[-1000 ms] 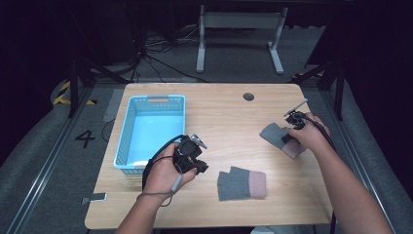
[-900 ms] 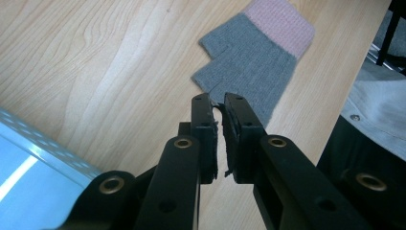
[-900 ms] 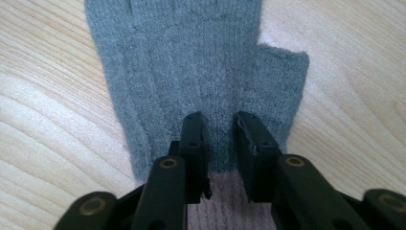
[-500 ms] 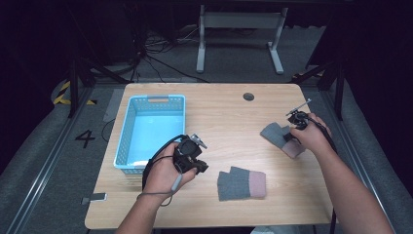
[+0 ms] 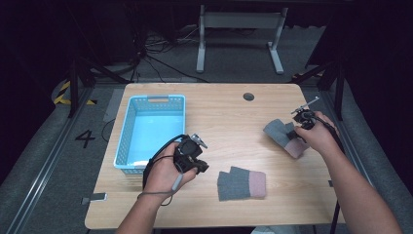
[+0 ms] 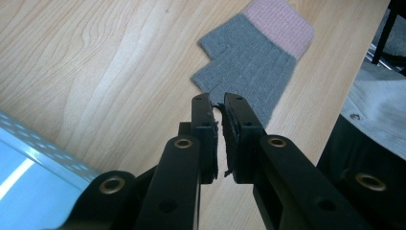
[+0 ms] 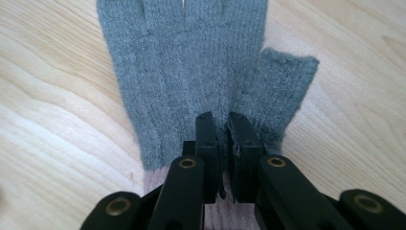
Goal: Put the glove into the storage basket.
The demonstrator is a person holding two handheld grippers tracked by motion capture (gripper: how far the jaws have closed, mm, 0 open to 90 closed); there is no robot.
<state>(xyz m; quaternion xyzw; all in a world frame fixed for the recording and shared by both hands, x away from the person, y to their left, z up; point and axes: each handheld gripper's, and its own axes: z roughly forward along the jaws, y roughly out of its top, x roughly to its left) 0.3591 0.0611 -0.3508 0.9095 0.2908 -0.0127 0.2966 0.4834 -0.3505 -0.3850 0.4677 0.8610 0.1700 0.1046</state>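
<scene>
Right gripper [image 5: 298, 125], jaws closed, sits over the far glove [image 5: 278, 132] near the table's right edge [image 5: 325, 146]; left gripper [image 5: 198, 155], jaws closed empty, over bare wood.

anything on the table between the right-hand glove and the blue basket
Nothing visible blocks that path. The glove under the right tool has bare table between it and the basket. The left tool and the second glove sit nearer the person, off that line.

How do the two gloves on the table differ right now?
The right glove lies near the table's right edge, under the right gripper, its jaws nearly closed over the knit. The near glove lies flat by the front edge, untouched, ahead of the left gripper. Both are grey, fingerless, pink-cuffed.
</scene>
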